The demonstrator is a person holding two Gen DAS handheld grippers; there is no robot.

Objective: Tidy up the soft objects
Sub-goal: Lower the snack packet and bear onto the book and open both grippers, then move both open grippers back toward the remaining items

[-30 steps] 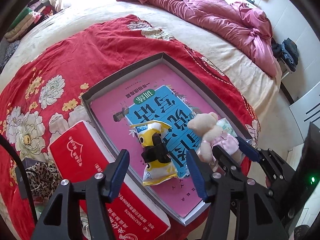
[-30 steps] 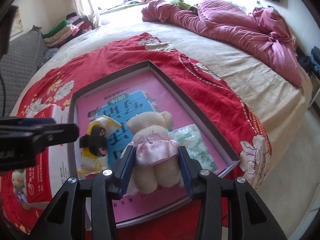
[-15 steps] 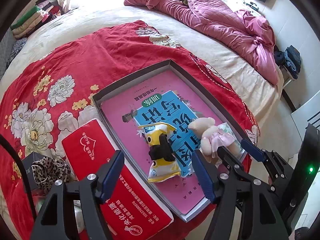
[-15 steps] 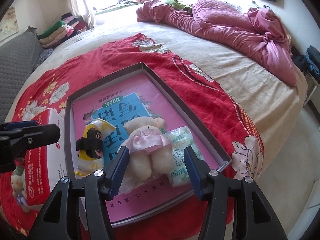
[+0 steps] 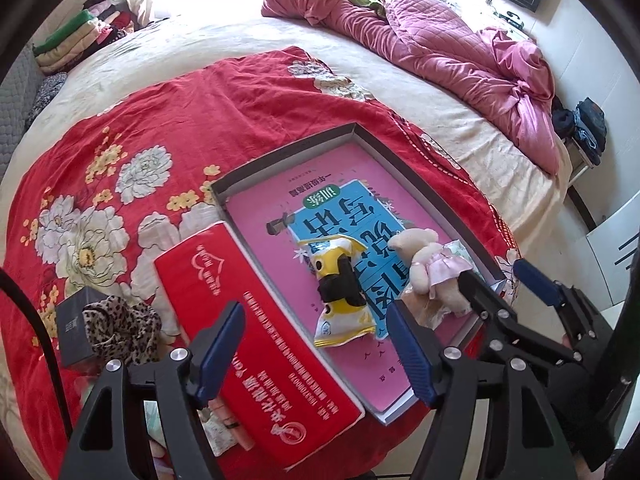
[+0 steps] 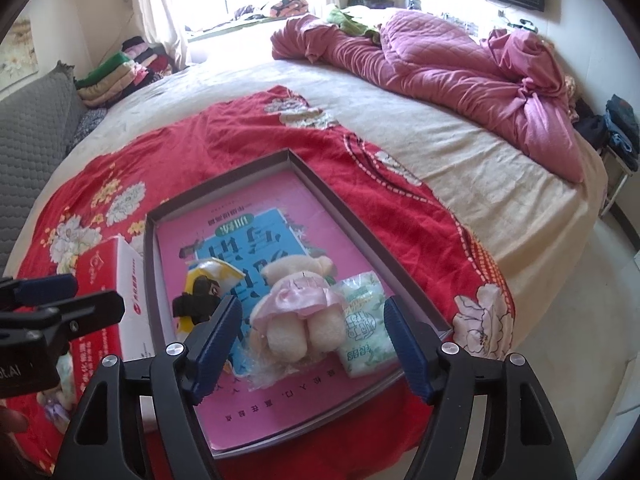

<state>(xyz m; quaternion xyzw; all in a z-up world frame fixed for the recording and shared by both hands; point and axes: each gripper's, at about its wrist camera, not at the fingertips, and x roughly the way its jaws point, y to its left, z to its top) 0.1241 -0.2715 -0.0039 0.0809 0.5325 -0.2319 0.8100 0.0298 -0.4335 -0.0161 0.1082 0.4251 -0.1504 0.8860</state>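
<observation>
A grey shallow box [image 5: 384, 142] [image 6: 320, 176] lies on the red floral cloth with a pink and blue book inside. On the book lie a cream teddy bear in a pink dress [image 5: 430, 268] [image 6: 298, 300], a yellow snack packet with a black clip [image 5: 340, 288] [image 6: 204, 288] and a green tissue pack [image 6: 366, 320]. My right gripper [image 6: 312, 344] is open, its fingers apart on either side of the bear and just in front of it. My left gripper [image 5: 316, 348] is open and empty above the red box and the near tray edge.
A long red carton [image 5: 248, 332] [image 6: 108, 292] lies left of the tray. A leopard-print scrunchie [image 5: 120, 332] and a small dark box [image 5: 70, 332] sit further left. A crumpled pink quilt [image 5: 460, 52] lies at the far side of the bed. The bed edge is at the right.
My right gripper has opened and let go of the teddy bear, which now lies on the book. Both grippers have pulled back and up from the tray.
</observation>
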